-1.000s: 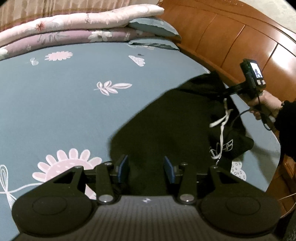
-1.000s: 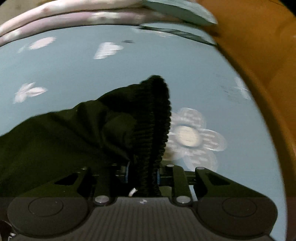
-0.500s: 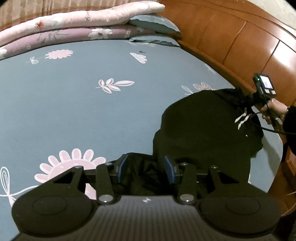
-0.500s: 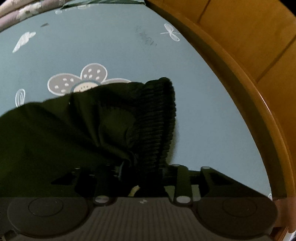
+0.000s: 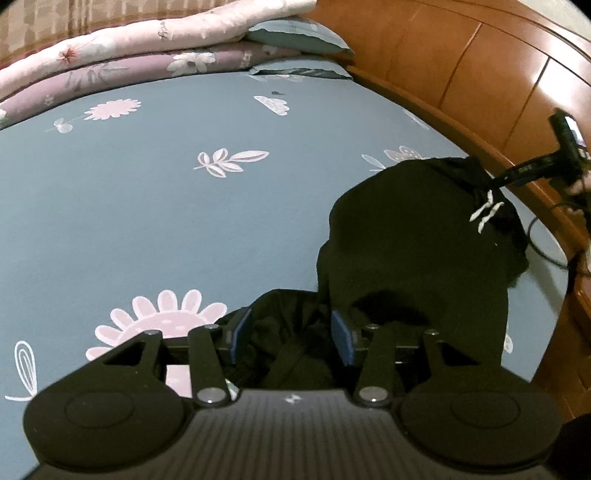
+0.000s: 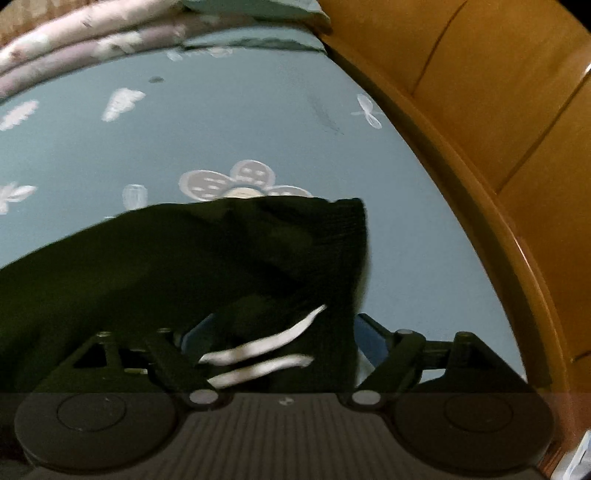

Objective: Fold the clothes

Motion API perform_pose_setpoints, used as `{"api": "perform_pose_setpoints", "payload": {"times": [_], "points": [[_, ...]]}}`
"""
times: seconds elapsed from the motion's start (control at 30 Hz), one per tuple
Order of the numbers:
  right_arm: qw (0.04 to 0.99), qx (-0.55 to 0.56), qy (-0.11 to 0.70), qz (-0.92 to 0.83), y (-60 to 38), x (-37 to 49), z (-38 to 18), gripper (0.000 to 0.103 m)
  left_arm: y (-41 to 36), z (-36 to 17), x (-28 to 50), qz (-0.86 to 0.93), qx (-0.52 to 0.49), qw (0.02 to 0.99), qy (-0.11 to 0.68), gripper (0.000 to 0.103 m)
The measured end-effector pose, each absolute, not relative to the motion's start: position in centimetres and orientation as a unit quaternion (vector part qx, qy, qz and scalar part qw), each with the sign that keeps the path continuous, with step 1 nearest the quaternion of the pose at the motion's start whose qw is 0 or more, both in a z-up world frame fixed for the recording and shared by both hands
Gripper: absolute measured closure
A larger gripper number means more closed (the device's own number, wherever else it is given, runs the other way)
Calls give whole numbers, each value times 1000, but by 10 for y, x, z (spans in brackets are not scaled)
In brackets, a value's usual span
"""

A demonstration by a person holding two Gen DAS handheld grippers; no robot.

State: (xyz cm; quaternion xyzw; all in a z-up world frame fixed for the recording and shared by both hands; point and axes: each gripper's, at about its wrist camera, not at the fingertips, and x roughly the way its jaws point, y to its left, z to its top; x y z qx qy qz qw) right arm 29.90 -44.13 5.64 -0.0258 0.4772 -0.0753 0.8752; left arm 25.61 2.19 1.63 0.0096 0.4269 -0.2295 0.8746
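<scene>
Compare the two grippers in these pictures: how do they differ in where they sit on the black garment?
The left gripper sits at the near end of the black garment, dark cloth between its fingers. The right gripper sits at the far end by the wooden bed frame, with ribbed hem and white drawstrings between its wider-spread fingers. Both are open with blue pads.

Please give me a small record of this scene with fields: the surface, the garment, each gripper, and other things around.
surface: blue bed sheet with printed flowers
garment: black hoodie with white drawstrings, lying partly folded on the sheet
left gripper: open, dark cloth between its fingers
right gripper: open, jaws wide, ribbed hem and drawstrings between them
bedding: folded quilts and pillows at the far edge
bed frame: wooden board along the right side
</scene>
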Motion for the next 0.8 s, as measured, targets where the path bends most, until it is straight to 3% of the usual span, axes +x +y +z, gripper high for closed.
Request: {"api": "perform_pose_setpoints", "payload": {"times": [0.43, 0.8], "points": [[880, 45, 473, -22, -322, 184, 50, 12, 66, -7, 244, -310, 22, 834, 456, 56], [879, 143, 454, -40, -284, 149, 52, 12, 92, -44, 234, -350, 9, 812, 467, 44]]}}
